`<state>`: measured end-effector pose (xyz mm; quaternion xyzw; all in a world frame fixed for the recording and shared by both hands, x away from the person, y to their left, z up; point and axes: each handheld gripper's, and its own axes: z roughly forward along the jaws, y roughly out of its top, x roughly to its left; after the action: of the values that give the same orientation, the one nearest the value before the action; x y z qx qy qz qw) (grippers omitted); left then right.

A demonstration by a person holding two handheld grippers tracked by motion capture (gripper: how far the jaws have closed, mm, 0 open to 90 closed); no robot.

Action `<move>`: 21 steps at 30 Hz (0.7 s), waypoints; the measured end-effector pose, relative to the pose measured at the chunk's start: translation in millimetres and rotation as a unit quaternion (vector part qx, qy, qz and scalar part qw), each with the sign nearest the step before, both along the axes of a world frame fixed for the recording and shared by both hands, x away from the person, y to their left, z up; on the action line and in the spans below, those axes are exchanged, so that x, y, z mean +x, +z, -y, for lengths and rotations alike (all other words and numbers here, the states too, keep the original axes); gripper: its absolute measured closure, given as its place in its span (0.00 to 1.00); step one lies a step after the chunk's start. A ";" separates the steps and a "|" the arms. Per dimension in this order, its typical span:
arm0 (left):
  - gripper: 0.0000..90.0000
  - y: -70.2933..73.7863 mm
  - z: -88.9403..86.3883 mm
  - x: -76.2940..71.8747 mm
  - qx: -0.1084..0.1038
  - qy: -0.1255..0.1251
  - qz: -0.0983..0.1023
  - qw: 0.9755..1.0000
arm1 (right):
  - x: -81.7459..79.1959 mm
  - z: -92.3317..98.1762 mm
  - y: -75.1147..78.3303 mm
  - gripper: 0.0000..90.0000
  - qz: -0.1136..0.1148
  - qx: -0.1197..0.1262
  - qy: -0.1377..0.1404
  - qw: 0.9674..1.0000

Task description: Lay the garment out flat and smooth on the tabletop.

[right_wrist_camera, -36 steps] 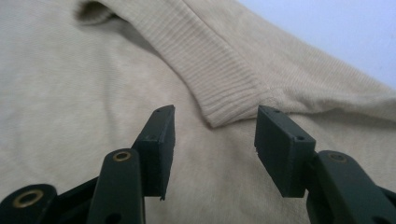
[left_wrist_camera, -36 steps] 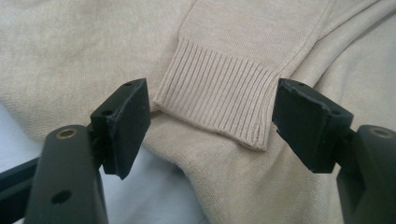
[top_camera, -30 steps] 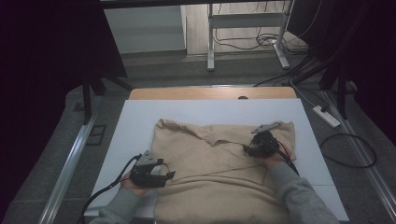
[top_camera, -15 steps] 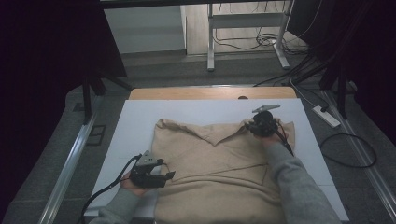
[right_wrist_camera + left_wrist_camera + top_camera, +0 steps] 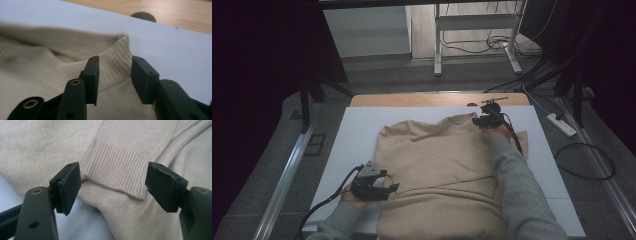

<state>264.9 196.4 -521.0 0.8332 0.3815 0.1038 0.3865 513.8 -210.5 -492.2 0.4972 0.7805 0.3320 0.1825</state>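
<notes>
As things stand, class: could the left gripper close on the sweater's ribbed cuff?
Probably yes. The left gripper has its jaws open either side of the ribbed cuff, which lies flat on the sweater with nothing between.

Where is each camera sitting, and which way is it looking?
High view: above the person's side of the table, looking forward and down; both forearms, left gripper, right gripper show.
Left gripper view: on that gripper, looking past open jaws at the sweater's ribbed cuff.
Right gripper view: on that gripper, jaws apart astride the ribbed collar, having just opened.
All views share the beige sweater.
</notes>
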 end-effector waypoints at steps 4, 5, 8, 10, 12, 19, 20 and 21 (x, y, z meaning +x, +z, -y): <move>0.31 0.4 0.0 -0.5 0.000 0.001 0.001 1.000 | -18.2 -6.9 11.6 0.68 0.001 0.030 0.049 0.998; 0.31 0.5 0.0 -0.6 -0.001 0.001 0.001 1.000 | -21.9 -9.8 12.8 0.70 -0.004 0.032 0.061 0.998; 0.31 0.9 0.1 -1.5 0.000 0.002 0.002 1.000 | -34.0 -18.7 12.7 0.81 -0.012 0.029 0.096 0.995; 0.31 0.8 0.2 -1.3 -0.001 0.002 0.002 1.000 | -43.8 -21.9 9.5 0.88 -0.023 0.028 0.114 0.993; 0.31 0.3 0.3 -0.9 0.000 0.002 0.001 1.000 | -55.7 -22.6 5.5 0.94 -0.028 0.029 0.131 0.991; 0.30 0.9 0.0 -1.1 -0.001 0.005 0.003 1.000 | -99.8 -24.4 -7.1 0.99 -0.045 0.032 0.179 0.982; 0.30 0.8 0.1 -1.1 -0.002 0.007 0.003 1.000 | -105.1 -26.1 -8.1 0.99 -0.045 0.032 0.183 0.981; 0.30 0.9 0.0 -1.1 -0.001 0.008 0.004 1.000 | -110.0 -28.1 -8.9 0.99 -0.042 0.032 0.189 0.980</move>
<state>263.8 196.4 -520.1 0.8293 0.3868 0.1093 0.3883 403.8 -182.4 -501.1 0.3597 0.8564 0.3642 0.0668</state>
